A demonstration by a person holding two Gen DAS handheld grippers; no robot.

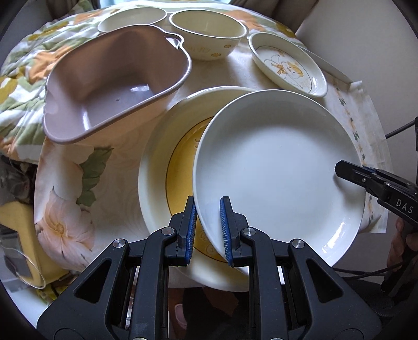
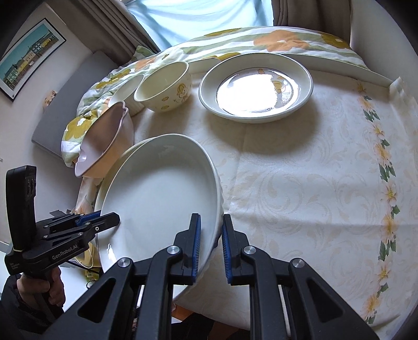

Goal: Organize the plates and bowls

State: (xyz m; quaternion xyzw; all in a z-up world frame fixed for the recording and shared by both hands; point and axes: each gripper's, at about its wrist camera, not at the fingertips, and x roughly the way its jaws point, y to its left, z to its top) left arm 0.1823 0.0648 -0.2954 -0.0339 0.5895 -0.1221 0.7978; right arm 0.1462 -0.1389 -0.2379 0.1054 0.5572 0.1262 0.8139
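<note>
1. Left gripper (image 1: pixel 207 230) and right gripper (image 2: pixel 211 245) each clamp opposite rims of the white plate (image 1: pixel 277 167).
2. Plate hangs tilted over the yellow plate (image 1: pixel 180 167) on the desk (image 2: pixel 300 183), apparently for stacking.

— What do you see of the dishes?

— A plain white plate (image 1: pixel 277 170) is in front. It is tilted and it lies over a bigger cream plate (image 1: pixel 162 167) with a yellow middle and a thin dark ring.

— And bowls?

— A pink bowl (image 1: pixel 115 83) with a wavy rim leans on its side, to the left of the plates. Behind it stand two cream bowls upright: a deep bowl (image 1: pixel 209 34) with small yellow pictures on its wall, and a second bowl (image 1: pixel 132 19) just beside it.

— Something more?

— Yes, a small plate (image 1: pixel 290 65) with a yellow cartoon drawing, well apart, on the right at the back.
</note>
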